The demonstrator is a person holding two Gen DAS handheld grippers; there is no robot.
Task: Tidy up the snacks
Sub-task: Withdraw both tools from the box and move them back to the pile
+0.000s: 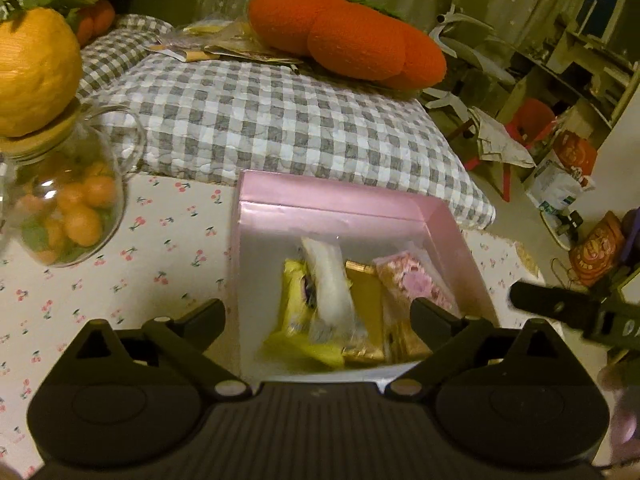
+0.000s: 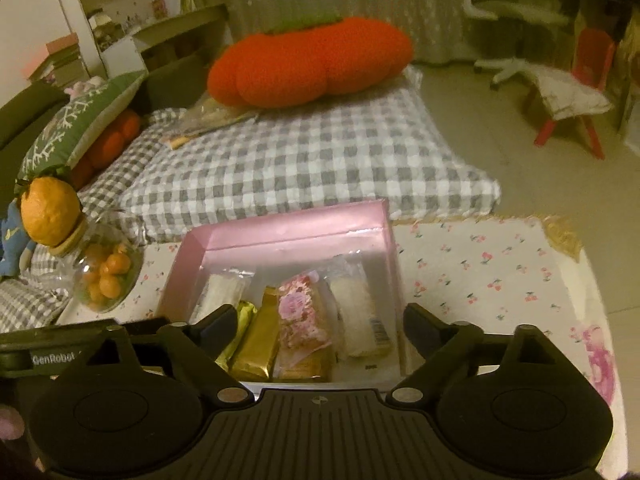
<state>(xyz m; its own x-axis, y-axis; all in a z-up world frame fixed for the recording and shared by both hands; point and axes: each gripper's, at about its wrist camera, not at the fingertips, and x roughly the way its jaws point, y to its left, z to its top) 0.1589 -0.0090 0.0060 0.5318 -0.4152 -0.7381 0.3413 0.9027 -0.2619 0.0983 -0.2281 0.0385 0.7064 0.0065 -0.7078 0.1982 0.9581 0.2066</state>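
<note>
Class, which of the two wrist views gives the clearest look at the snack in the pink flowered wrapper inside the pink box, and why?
The right wrist view: the pink flowered wrapper lies near the centre, nearly whole and fairly sharp, between a gold packet and a white one. In the left wrist view it is blurred and partly hidden behind one of the fingers.

A lived-in home room. A grey checked quilt (image 2: 304, 160) lies beside a cherry-print tablecloth (image 2: 480, 272), with a pumpkin cushion (image 2: 312, 64), bookshelves (image 2: 120, 8) and an office chair (image 2: 504, 20) behind.

"GenRobot" stands in white letters on the left hand-held gripper (image 2: 56, 356); nothing else is legible.
</note>
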